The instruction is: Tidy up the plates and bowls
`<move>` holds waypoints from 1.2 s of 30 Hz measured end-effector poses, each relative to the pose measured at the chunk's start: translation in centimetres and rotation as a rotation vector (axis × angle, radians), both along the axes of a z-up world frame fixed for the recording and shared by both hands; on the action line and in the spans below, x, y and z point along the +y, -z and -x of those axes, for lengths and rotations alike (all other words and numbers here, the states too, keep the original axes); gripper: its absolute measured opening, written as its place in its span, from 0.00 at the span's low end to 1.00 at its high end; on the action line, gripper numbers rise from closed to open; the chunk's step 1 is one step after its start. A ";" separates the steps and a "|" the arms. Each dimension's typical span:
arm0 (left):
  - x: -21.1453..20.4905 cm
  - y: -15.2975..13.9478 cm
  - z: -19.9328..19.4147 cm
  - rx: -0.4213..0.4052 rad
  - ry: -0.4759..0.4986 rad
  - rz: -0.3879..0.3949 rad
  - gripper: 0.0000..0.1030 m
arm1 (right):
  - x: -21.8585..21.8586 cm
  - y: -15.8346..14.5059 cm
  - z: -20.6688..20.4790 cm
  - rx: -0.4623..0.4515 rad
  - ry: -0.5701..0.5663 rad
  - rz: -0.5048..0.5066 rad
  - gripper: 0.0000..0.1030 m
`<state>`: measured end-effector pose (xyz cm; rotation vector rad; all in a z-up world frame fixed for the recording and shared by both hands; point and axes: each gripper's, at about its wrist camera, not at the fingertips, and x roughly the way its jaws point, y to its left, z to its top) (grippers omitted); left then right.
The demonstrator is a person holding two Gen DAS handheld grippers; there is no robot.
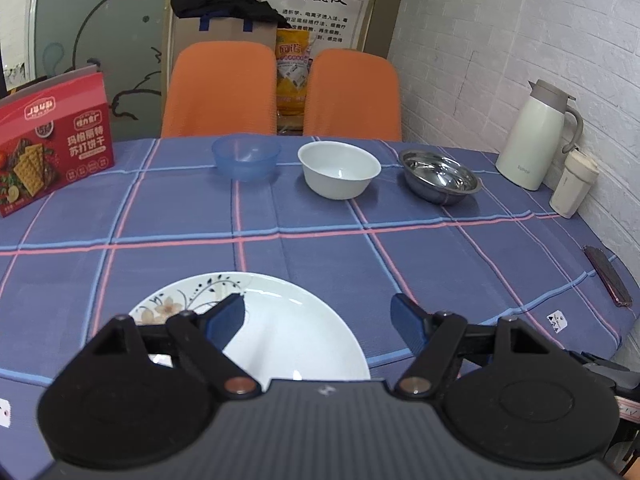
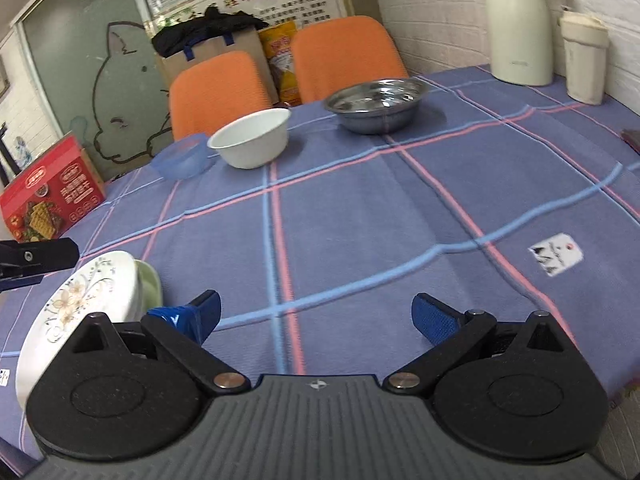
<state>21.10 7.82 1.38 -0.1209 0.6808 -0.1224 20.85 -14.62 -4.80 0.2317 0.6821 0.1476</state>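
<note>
A table under a blue plaid cloth (image 1: 320,248) stands against a white brick wall (image 1: 520,40), a cream jug (image 1: 536,136) in its far right corner. Along the far edge stand a blue bowl (image 1: 246,156), white bowl (image 1: 339,169) and steel bowl (image 1: 440,176). A flowered white plate (image 1: 280,328) lies at the near edge. The left gripper (image 1: 318,316) and right gripper (image 2: 316,316) are both spread, empty.

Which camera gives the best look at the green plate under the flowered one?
The right wrist view. There the green plate peeks out from beneath the flowered plate, its rim visible at the right edge. The left wrist view shows only the flowered plate from above; the green one is hidden.
</note>
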 end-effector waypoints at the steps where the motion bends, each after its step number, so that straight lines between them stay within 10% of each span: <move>1: -0.4 0.0 -0.1 0.003 0.006 -0.004 0.71 | -0.5 0.2 0.0 0.003 0.009 -0.005 0.87; 16: -7.3 -0.6 -5.1 0.043 0.148 -0.066 0.72 | -6.9 0.7 -0.8 -0.003 0.044 -0.097 0.87; 25: -10.8 -3.1 -20.0 0.047 0.210 -0.055 0.72 | -8.8 -3.1 -7.7 -0.077 0.004 0.031 0.87; 36: -15.8 1.6 -35.1 0.165 0.242 -0.065 0.72 | -8.9 -3.6 -21.2 -0.024 -0.014 0.110 0.87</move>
